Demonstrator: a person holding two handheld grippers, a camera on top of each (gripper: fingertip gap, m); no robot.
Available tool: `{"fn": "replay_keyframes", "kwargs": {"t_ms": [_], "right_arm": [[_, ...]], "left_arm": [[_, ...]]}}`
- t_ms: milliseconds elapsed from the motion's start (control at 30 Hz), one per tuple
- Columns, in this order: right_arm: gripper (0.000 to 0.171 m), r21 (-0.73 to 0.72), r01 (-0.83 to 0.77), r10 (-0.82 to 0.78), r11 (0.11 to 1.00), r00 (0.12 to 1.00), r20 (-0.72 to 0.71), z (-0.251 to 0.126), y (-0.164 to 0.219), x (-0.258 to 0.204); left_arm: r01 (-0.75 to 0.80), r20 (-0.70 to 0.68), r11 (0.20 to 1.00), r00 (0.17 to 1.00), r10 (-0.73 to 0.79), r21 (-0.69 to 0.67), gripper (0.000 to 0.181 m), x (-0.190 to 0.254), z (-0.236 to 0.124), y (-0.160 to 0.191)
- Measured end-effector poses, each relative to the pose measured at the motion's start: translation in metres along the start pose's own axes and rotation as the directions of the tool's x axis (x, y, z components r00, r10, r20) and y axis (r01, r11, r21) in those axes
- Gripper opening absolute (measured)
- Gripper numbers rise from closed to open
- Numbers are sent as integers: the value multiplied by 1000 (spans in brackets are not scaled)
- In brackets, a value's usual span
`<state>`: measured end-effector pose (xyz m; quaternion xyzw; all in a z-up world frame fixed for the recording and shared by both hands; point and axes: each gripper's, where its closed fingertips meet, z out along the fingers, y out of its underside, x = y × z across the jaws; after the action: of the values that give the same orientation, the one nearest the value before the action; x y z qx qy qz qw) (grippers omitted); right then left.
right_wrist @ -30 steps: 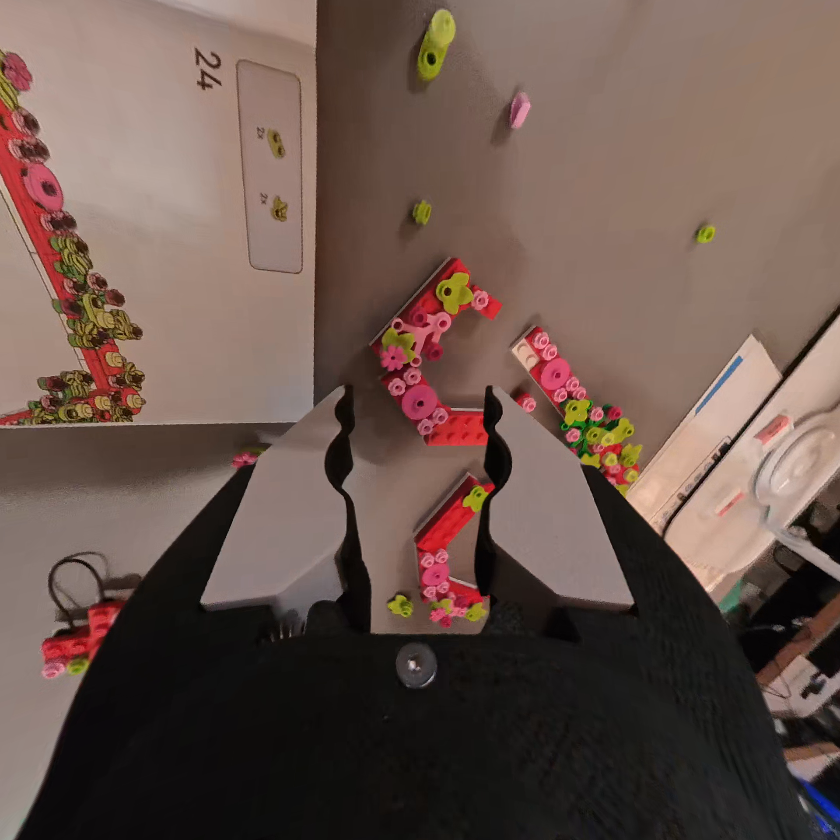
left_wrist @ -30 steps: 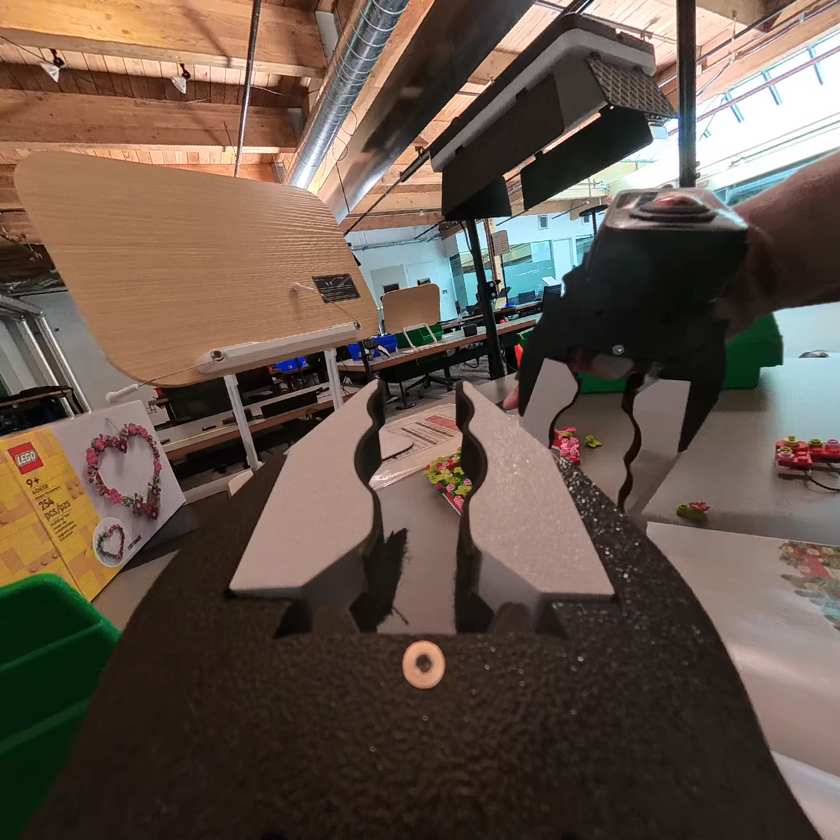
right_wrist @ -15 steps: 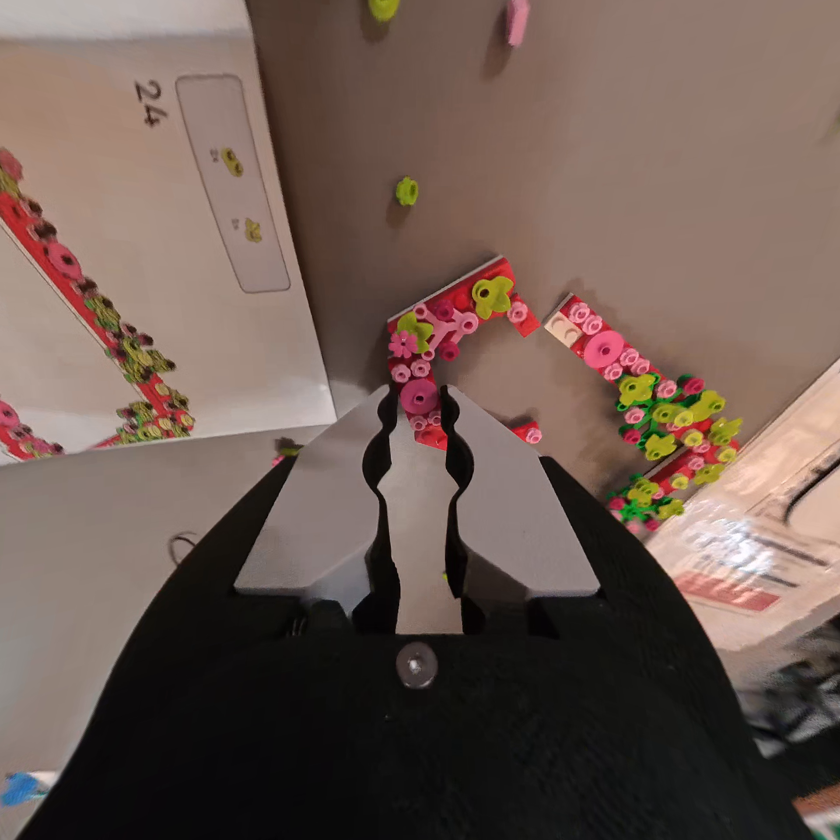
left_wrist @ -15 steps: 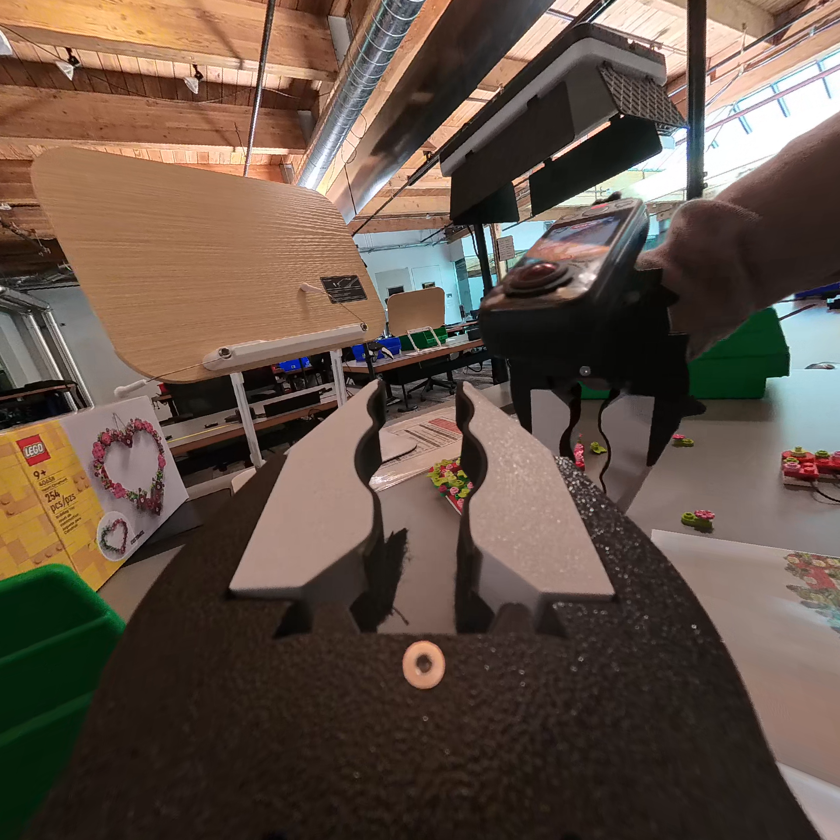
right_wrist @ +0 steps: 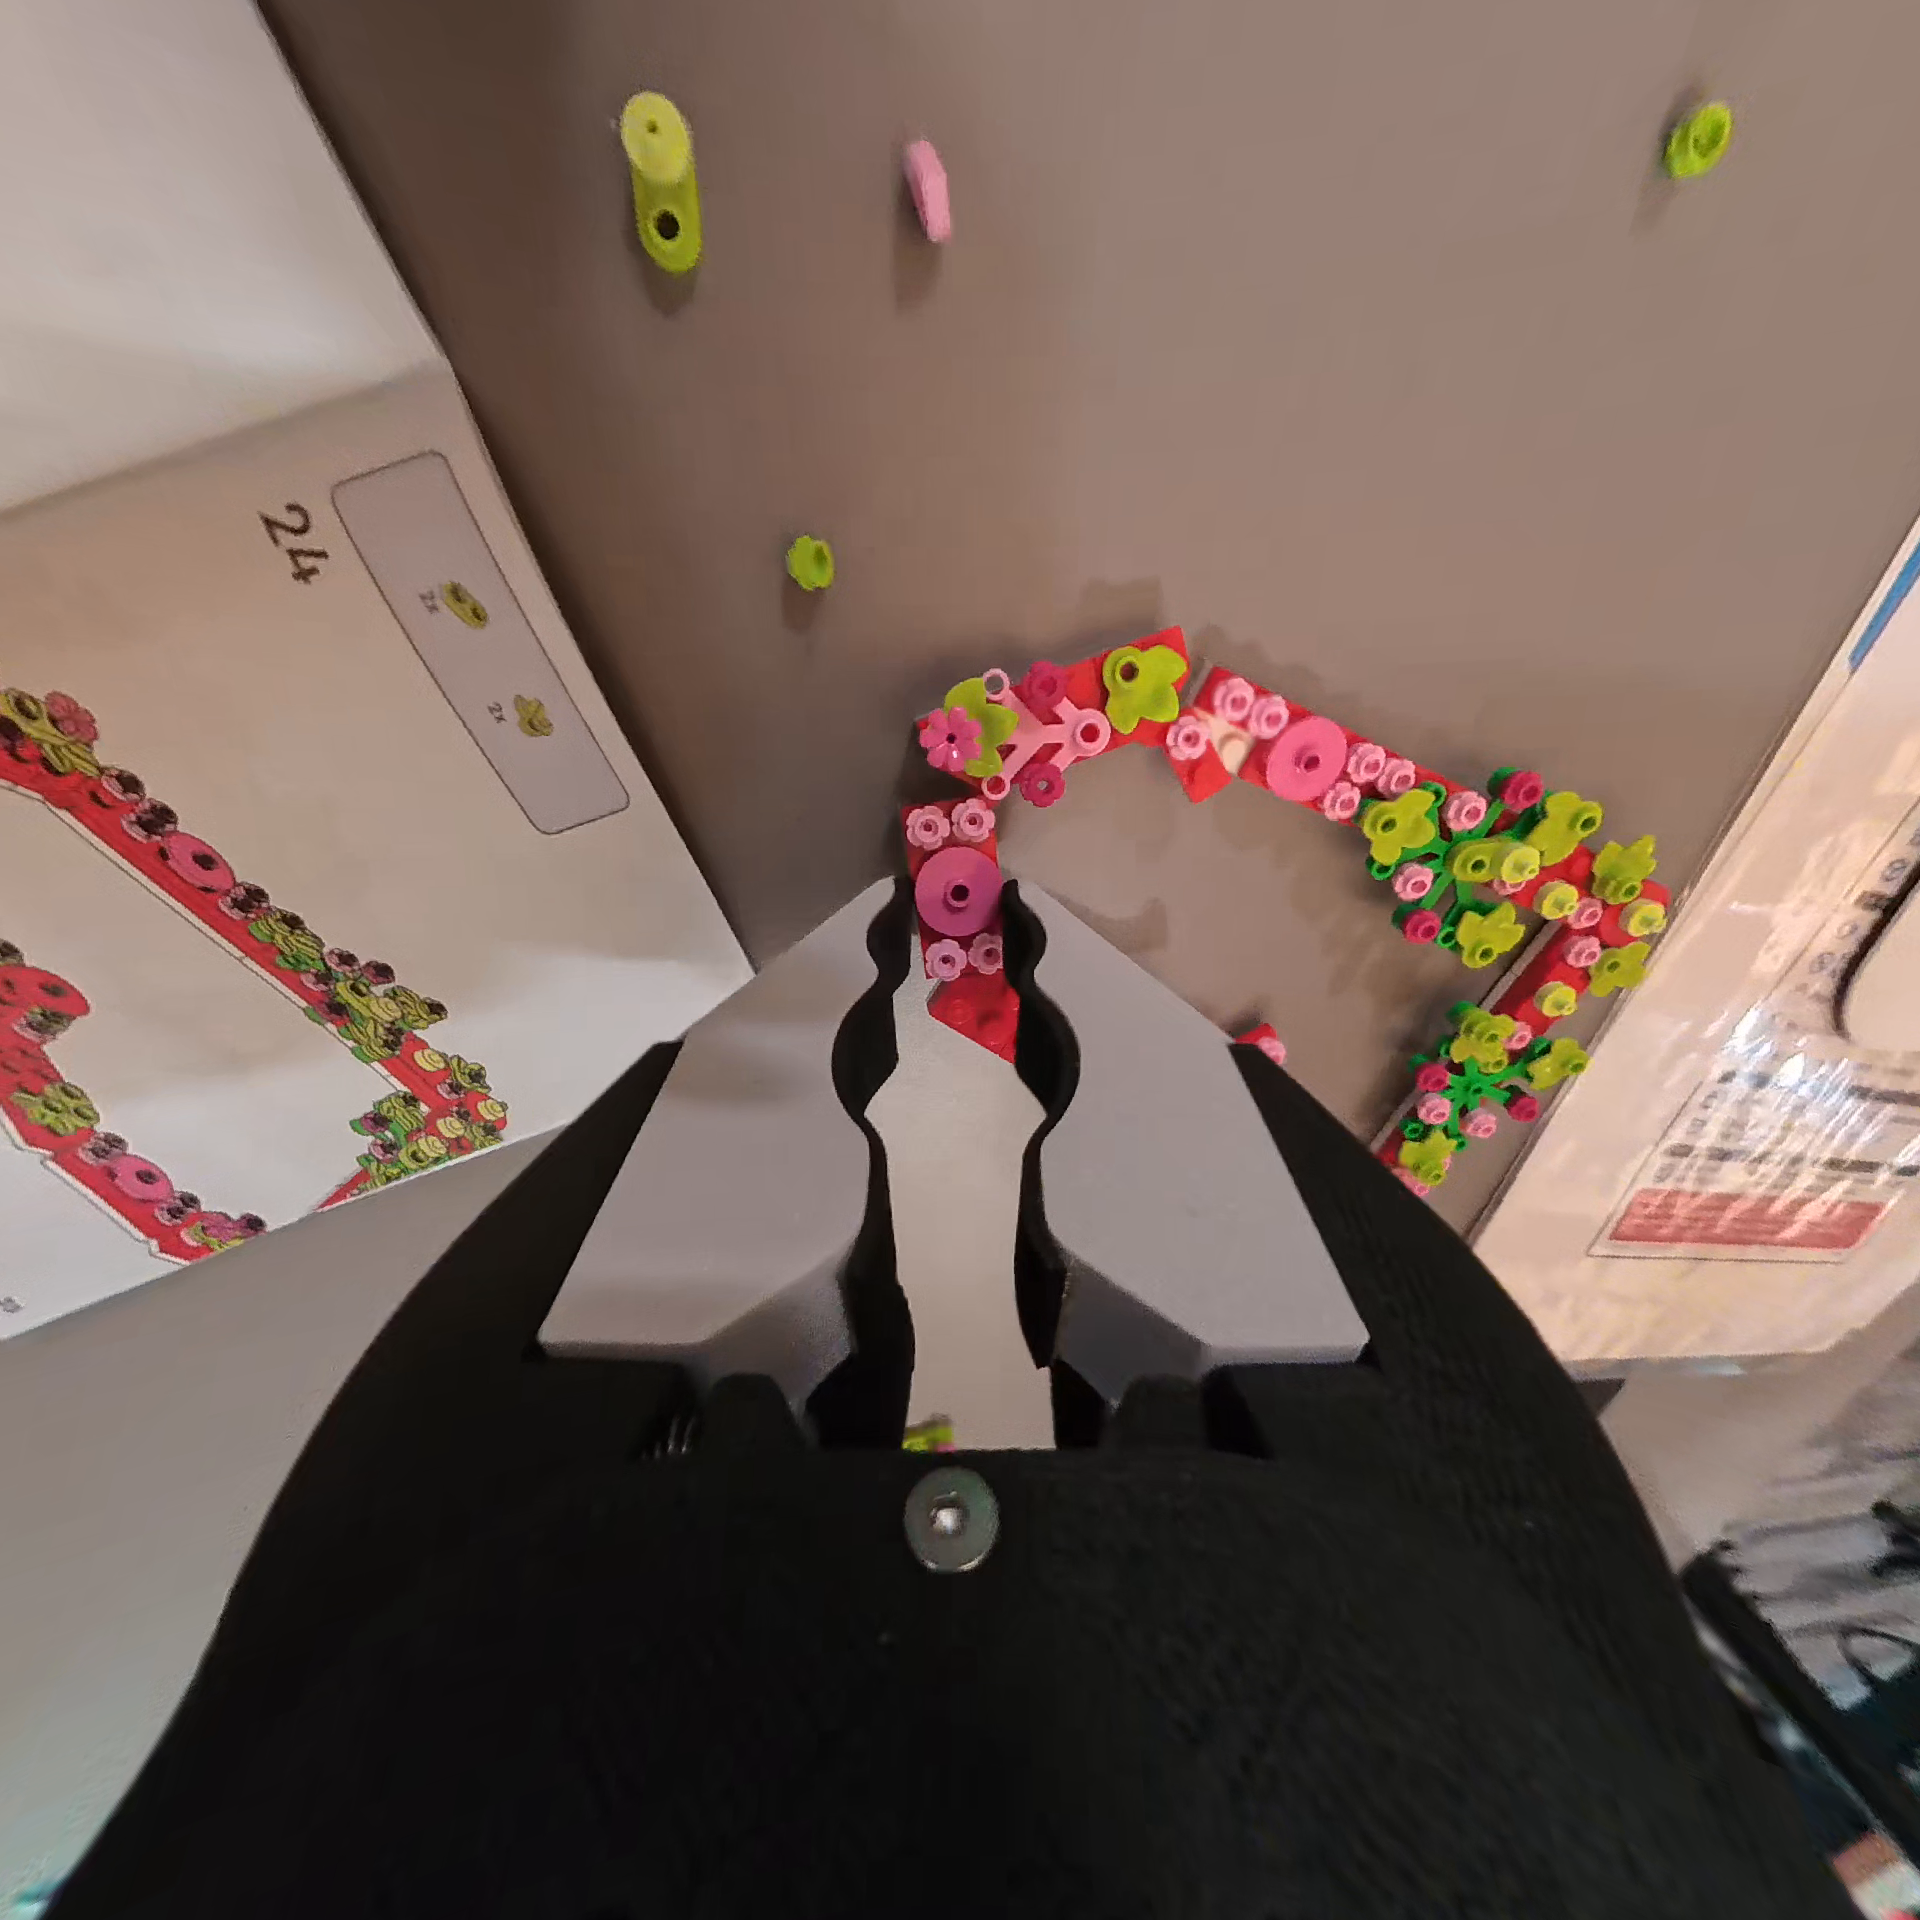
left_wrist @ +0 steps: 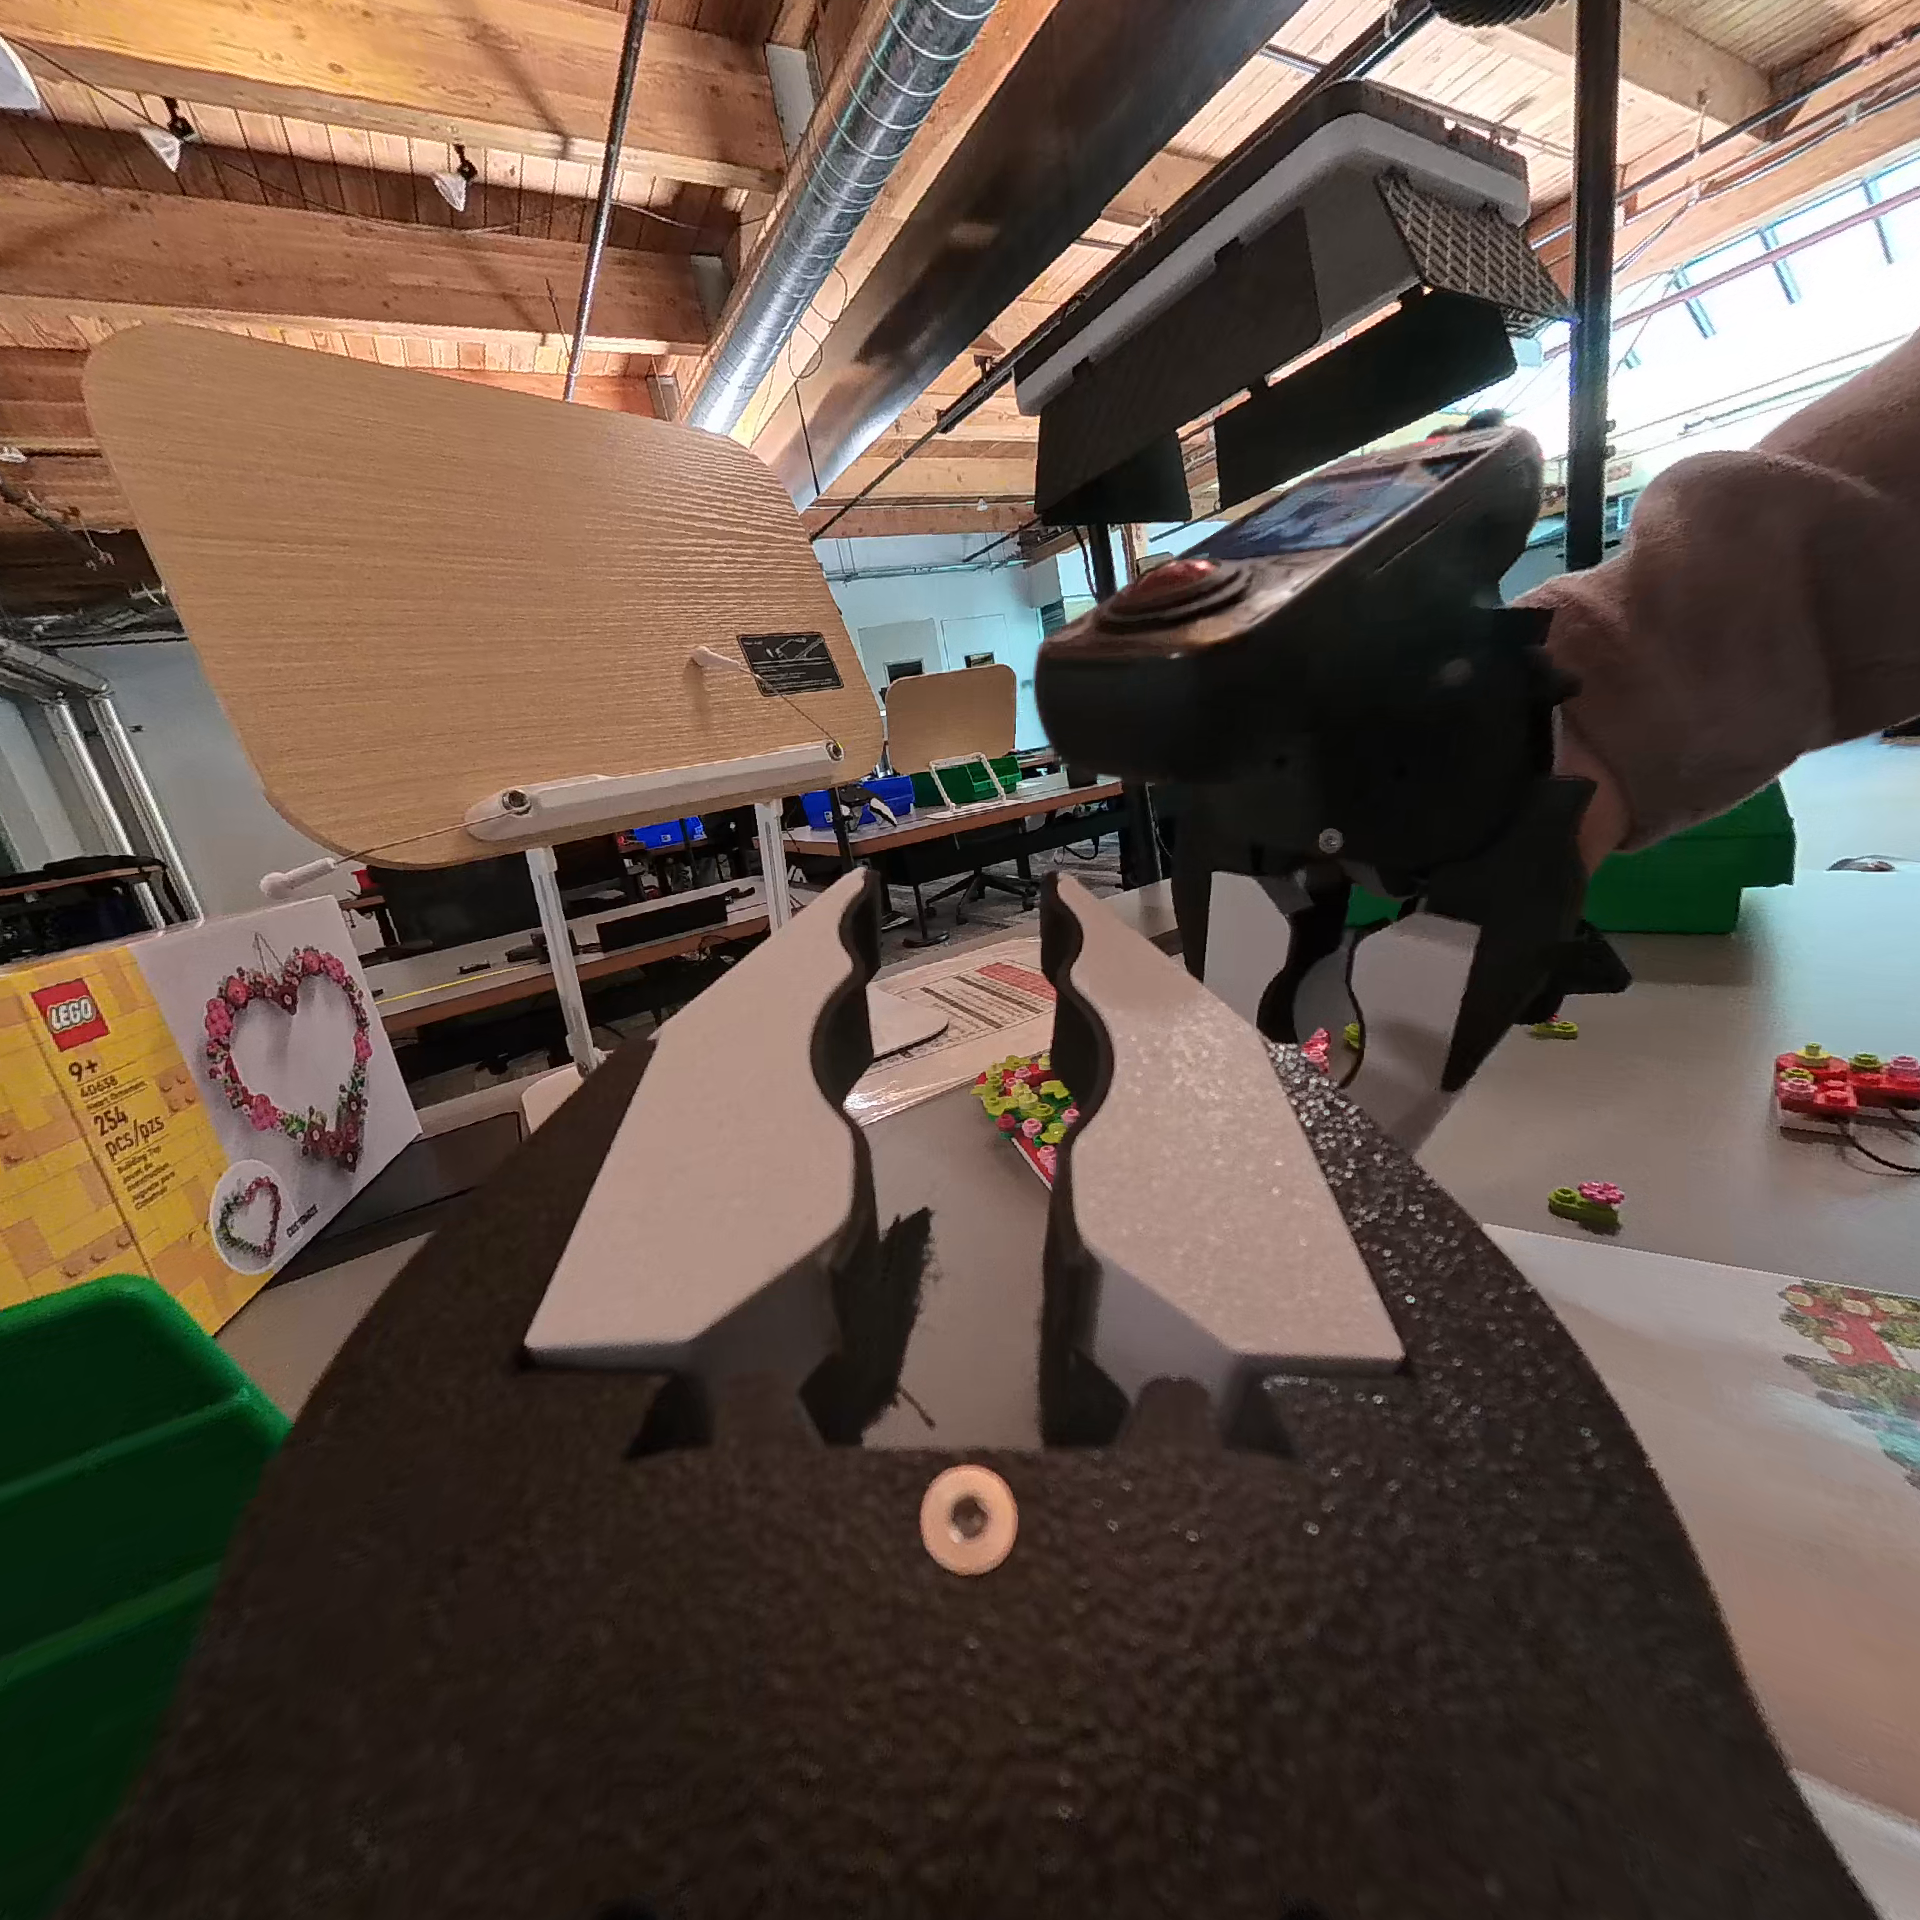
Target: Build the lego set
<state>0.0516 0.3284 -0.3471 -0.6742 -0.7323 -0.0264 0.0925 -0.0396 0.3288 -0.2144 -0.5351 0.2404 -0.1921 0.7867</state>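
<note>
My right tongs (right_wrist: 956,914) pinch the red flowered strip (right_wrist: 961,914) lying on the table (right_wrist: 1299,364), my left tongs (left_wrist: 956,997) hang spread and empty, and I fear a twist could snap the strip's joints apart.

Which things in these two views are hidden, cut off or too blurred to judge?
- Right wrist view: the lower end of the red lego segment is hidden behind the right gripper fingers.
- Right wrist view: the instruction booklet is cut off by the left edge.
- Left wrist view: the right gripper is motion-blurred, so what it holds cannot be seen.
- Left wrist view: the green bin is cut off at the left edge.
</note>
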Motion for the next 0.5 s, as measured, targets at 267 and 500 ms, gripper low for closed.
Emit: {"fn": "replay_keyframes", "kwargs": {"t_ms": [267,500], "right_arm": [[15,15,79,-79,997,997,-9,0,-3,1],[15,4,81,-81,997,997,13,5,2,3]], "left_arm": [[8,2,1000,1000,-8,2,28,-1,0,0],[6,-1,1000,1000,-6,0,28,-1,0,0]]}}
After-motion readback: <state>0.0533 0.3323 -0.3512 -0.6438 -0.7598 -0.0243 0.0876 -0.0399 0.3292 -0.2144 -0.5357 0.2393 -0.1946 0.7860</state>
